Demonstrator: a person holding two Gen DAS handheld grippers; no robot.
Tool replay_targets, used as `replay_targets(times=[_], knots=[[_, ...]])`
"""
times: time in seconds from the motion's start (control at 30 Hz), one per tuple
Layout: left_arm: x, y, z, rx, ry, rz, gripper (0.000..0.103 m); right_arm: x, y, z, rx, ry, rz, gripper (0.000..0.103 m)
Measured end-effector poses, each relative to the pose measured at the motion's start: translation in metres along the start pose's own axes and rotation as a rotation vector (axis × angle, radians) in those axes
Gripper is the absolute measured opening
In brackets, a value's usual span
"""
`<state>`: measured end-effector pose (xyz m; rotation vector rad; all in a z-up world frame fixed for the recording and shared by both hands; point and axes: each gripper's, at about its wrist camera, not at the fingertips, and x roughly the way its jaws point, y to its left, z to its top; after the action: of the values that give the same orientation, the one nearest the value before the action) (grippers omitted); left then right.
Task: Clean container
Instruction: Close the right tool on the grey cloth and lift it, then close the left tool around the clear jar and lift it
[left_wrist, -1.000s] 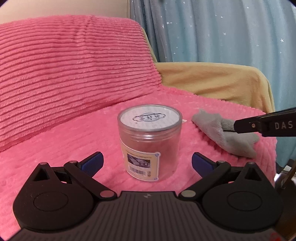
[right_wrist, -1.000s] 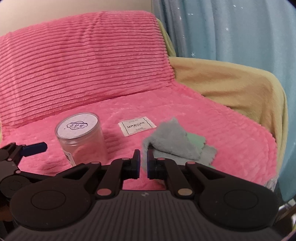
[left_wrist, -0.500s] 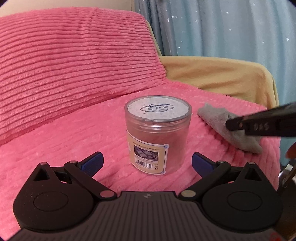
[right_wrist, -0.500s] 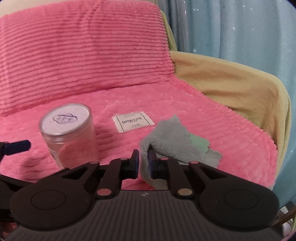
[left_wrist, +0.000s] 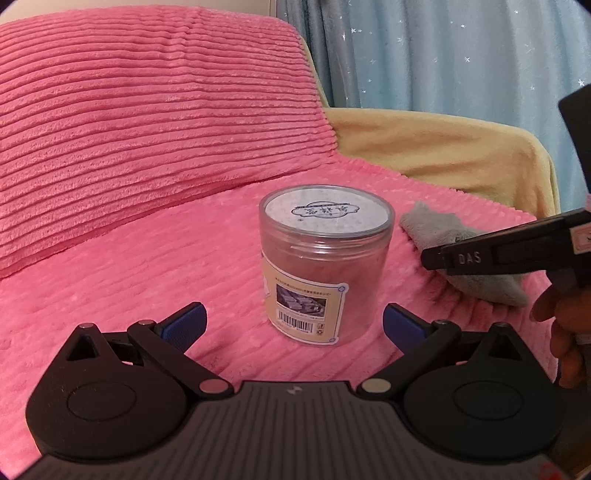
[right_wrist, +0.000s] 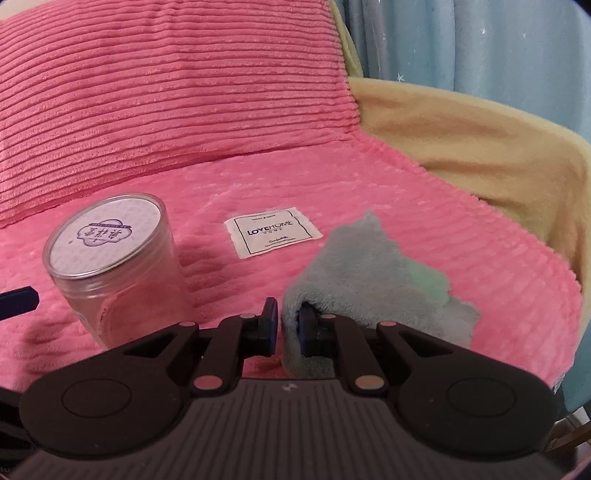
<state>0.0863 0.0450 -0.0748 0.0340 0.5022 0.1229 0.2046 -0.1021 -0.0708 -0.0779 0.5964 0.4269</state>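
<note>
Left wrist view. The left gripper (left_wrist: 293, 323) is spreading its blue-padded fingers (left_wrist: 184, 320) wide, one to either side of the clear plastic container (left_wrist: 322, 263) and apart from its wall. The container is standing upright on the pink ribbed blanket (left_wrist: 129, 266), its printed lid facing up and a barcode label facing the camera. Right of it, the right gripper (left_wrist: 430, 258) is reaching in from the frame edge across a grey cloth (left_wrist: 439, 229) that is lying on the blanket; from this side it cannot be told how its jaws stand. A person's hand (left_wrist: 563, 332) is showing at the right edge. A tan cover (left_wrist: 443, 147) and a blue star-print curtain (left_wrist: 443, 55) are filling the background.

Right wrist view. The right gripper (right_wrist: 287, 325) is pinching a fold of the grey cloth (right_wrist: 369, 266) between nearly closed fingers, the rest of the cloth trailing on the blanket (right_wrist: 369, 184) with a green patch showing. The container (right_wrist: 110, 258) is standing to the left, apart from the cloth. A white fabric tag (right_wrist: 272, 231) is lying flat between and behind them. A blue finger (right_wrist: 18, 302) of the left gripper is entering at the left edge, just beside the container.
</note>
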Motion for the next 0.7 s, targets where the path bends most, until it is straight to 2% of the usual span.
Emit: replay_targets(times=[0.2,0.43,0.53,0.6,0.7], knots=[[0.002,0.0,0.002,0.025,-0.022,-0.002,0.102,-0.004,-0.001,-0.003,0.026,0.01,-0.007,0.005],[0.008,-0.002,0.012,0.06,-0.076,-0.006,0.102,-0.022,-0.013,0.0,0.07,-0.07,0.003,0.005],[0.017,-0.005,0.017,0.077,-0.086,-0.045,0.101,-0.029,-0.017,0.002,0.087,-0.101,0.008,0.005],[0.024,-0.007,0.018,0.085,-0.077,-0.063,0.1,-0.032,-0.016,0.003,0.074,-0.111,0.033,0.005],[0.033,-0.009,0.02,0.1,-0.058,-0.082,0.09,-0.034,-0.011,0.004,0.041,-0.121,0.082,0.005]])
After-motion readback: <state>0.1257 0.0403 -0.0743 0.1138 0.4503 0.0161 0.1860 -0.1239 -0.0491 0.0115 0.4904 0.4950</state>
